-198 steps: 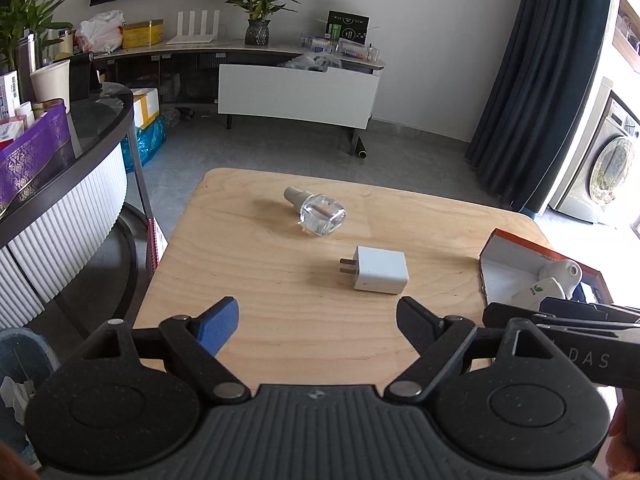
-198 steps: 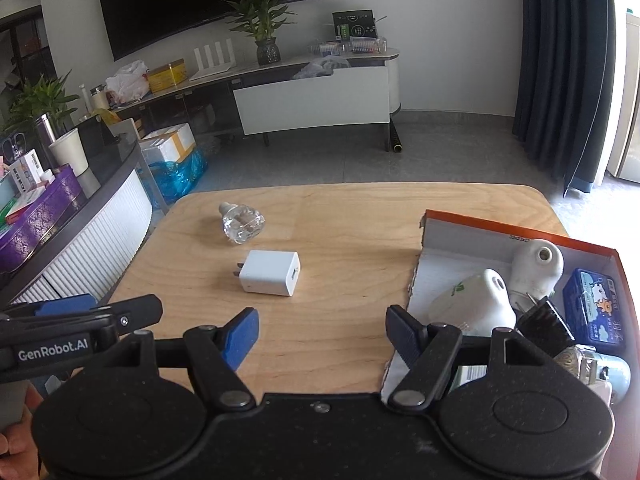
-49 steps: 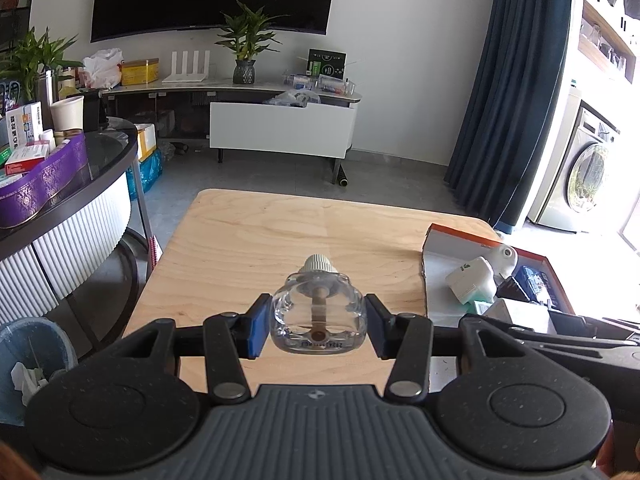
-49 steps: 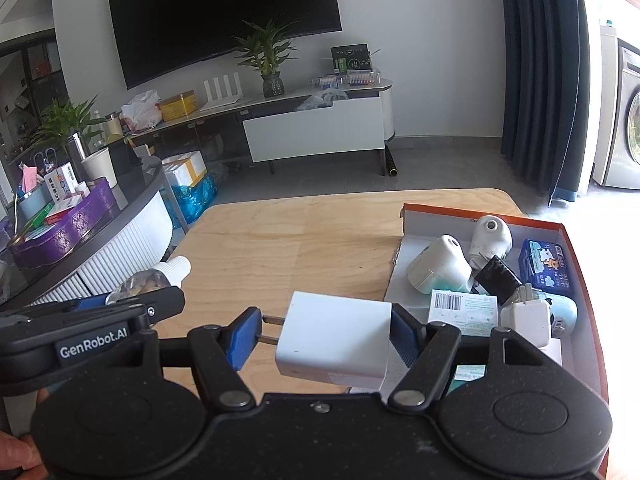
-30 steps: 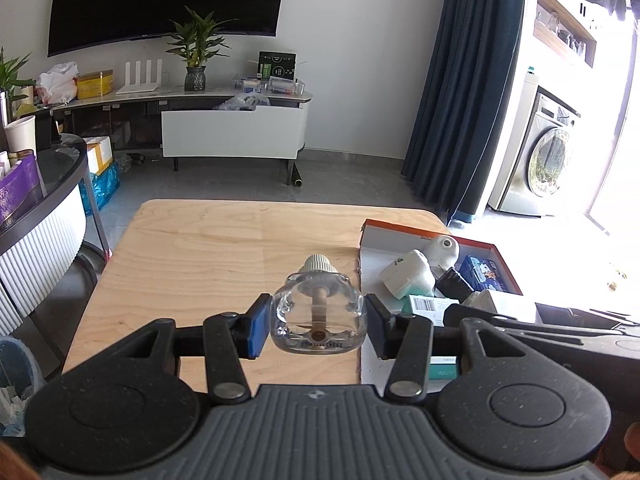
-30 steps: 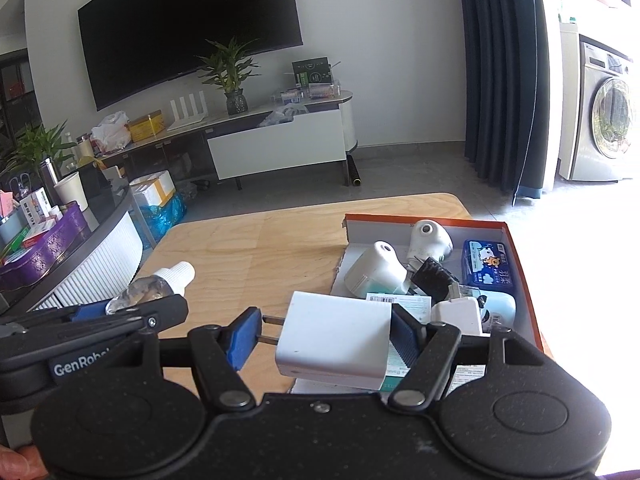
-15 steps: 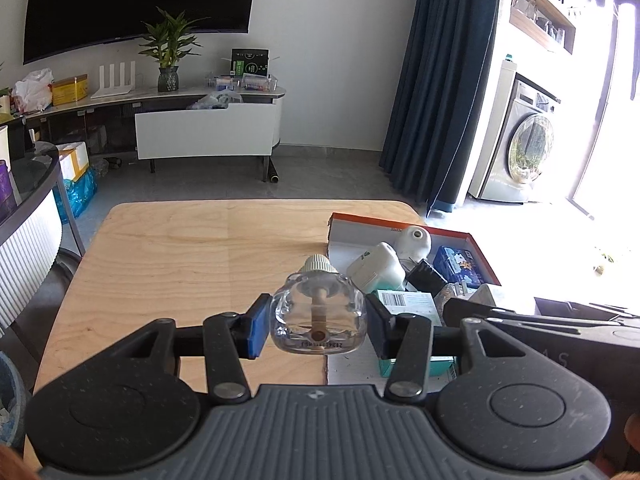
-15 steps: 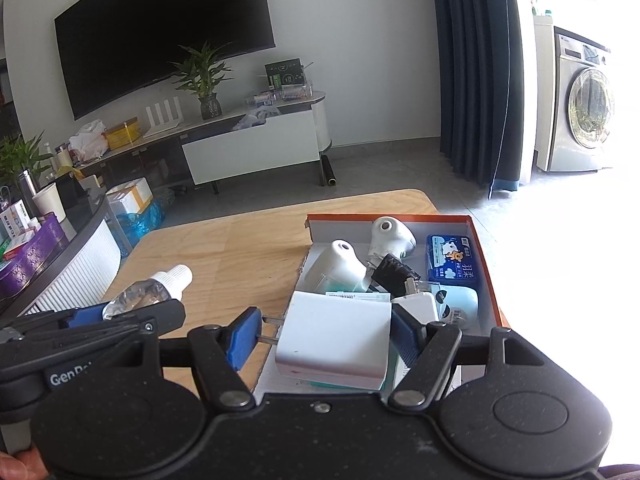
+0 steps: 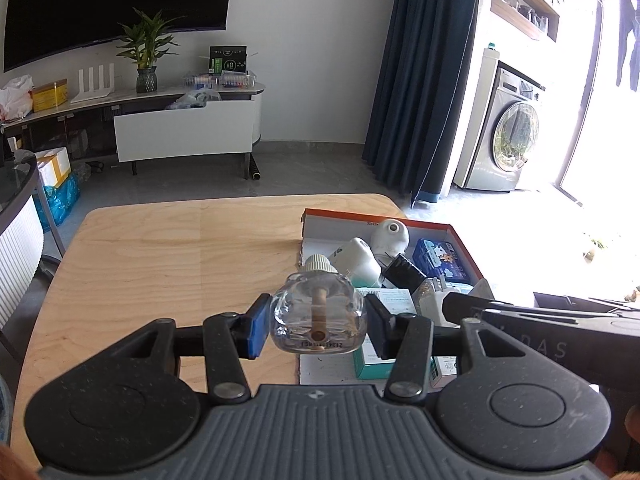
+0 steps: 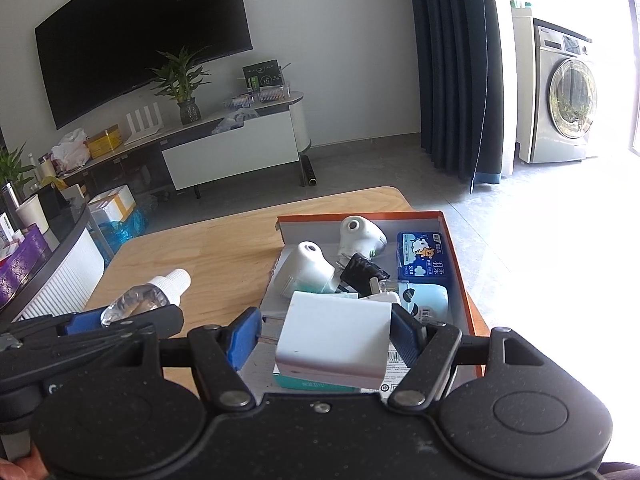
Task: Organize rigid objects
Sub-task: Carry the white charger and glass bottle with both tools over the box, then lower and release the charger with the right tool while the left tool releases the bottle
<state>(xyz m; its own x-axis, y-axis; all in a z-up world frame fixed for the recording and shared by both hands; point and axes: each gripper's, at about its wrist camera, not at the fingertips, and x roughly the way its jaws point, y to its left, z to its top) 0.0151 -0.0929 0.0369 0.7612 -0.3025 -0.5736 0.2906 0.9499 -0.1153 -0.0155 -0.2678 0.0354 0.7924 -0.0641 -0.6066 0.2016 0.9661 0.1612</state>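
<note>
The right hand-held gripper (image 10: 324,340) is clamping a white charger (image 10: 334,344); the left hand-held gripper (image 9: 316,326) is clamping a clear bottle (image 9: 318,316). Both should lower gently into gaps of the crowded orange box (image 10: 460,280) at twelve o'clock.

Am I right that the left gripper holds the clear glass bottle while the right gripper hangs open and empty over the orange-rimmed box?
Not quite: the right gripper is shut on a white charger, as the right wrist view shows. The left gripper does hold the glass bottle, and the box lies below.
</note>
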